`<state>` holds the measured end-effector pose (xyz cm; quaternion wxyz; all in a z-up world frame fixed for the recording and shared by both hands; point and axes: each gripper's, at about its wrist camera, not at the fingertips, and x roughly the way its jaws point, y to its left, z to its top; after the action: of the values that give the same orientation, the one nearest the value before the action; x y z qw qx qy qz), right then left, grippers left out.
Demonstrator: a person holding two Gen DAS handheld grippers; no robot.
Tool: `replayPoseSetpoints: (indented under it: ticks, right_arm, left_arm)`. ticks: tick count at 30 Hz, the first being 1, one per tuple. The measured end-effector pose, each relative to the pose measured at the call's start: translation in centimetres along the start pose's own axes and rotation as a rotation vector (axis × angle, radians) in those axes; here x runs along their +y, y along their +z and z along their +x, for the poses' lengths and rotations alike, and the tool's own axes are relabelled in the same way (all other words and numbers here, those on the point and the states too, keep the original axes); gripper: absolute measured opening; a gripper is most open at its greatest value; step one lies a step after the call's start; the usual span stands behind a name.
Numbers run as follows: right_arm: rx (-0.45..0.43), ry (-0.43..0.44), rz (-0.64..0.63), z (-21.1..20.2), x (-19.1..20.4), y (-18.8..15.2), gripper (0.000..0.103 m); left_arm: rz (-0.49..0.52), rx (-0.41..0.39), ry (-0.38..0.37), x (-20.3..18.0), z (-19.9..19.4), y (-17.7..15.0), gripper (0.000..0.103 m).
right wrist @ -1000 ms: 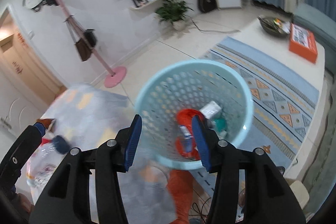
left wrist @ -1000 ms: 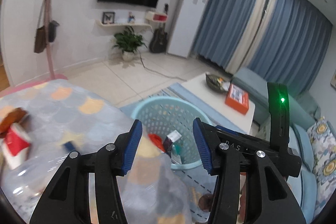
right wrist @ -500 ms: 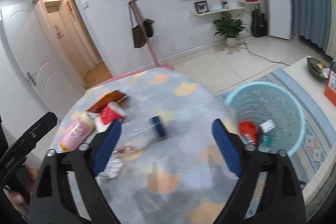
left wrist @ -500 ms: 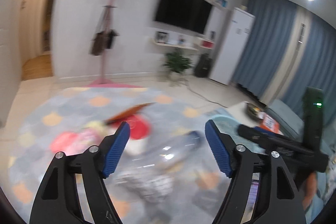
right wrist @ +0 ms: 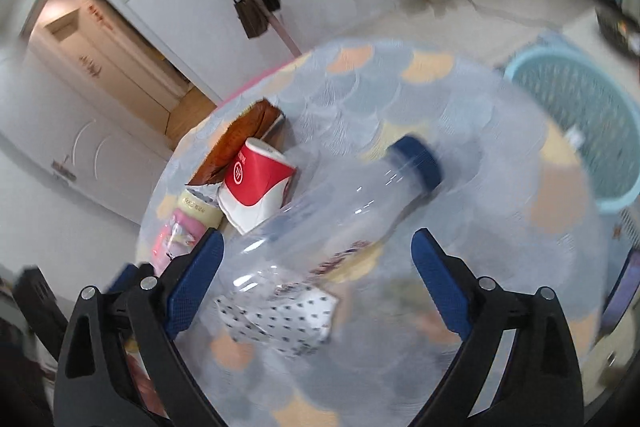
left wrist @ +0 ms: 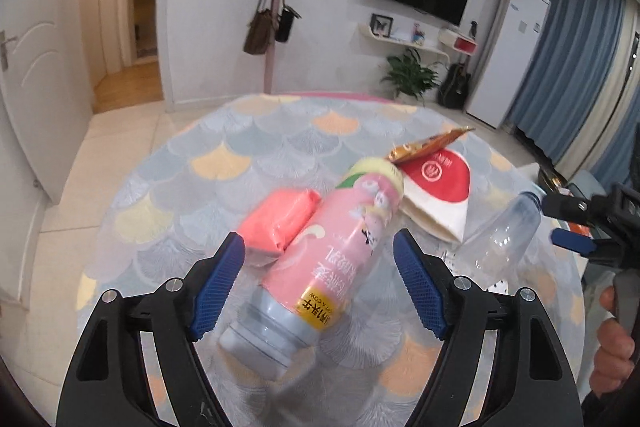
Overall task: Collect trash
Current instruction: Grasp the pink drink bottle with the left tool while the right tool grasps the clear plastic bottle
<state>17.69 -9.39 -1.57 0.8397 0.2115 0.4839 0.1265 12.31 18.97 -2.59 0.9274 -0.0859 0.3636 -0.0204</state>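
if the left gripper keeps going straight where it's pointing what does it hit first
Most likely the pink bottle, lying between the open fingers of the left gripper, cap end away. The pink packet sits just left of that line.

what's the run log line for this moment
left tongs: open over pink bottle | right tongs: open over clear bottle | basket: beside table

Round table (left wrist: 224,147): its far and left portions, in the upper left of the left wrist view, lie bare — open room for approach. Centre frame is crowded: pink bottle (left wrist: 340,239), pink packet (left wrist: 280,223) touching it, red-and-white cup (left wrist: 436,195) and brown wrapper (left wrist: 432,145) just behind. Clear bottle (right wrist: 340,223) and dotted paper (right wrist: 288,315) fill the lower centre of the right wrist view — bare cloth lies to their right, toward the basket (right wrist: 580,99).
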Motion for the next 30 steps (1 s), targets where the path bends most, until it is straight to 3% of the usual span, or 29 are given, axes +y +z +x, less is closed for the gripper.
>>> replayPoseSetpoints:
  ticks: [8,12,17,22,30]
  right_arm:
    - [0.054,-0.068,0.122,3.8,0.3,0.4,0.09]
    - [0.072,-0.068,0.099,5.0,0.5,0.1,0.09]
    - [0.087,-0.051,0.007,4.9,1.2,-0.2,0.085]
    - [0.119,-0.001,-0.078,4.2,1.6,-0.2,0.063]
    - [0.122,-0.03,-0.241,2.0,0.9,-0.1,0.047]
  left_arm:
    - [0.071,0.036,-0.056,-1.1,0.5,-0.8,0.069]
    - [0.083,0.044,-0.085,-1.6,0.2,-1.1,0.065]
    - [0.094,0.089,-0.199,-2.4,-0.1,-1.8,0.064]
    - [0.135,0.111,-0.196,-4.0,0.1,-2.2,0.064]
    - [0.151,0.14,-0.081,-5.0,2.2,-1.8,0.065]
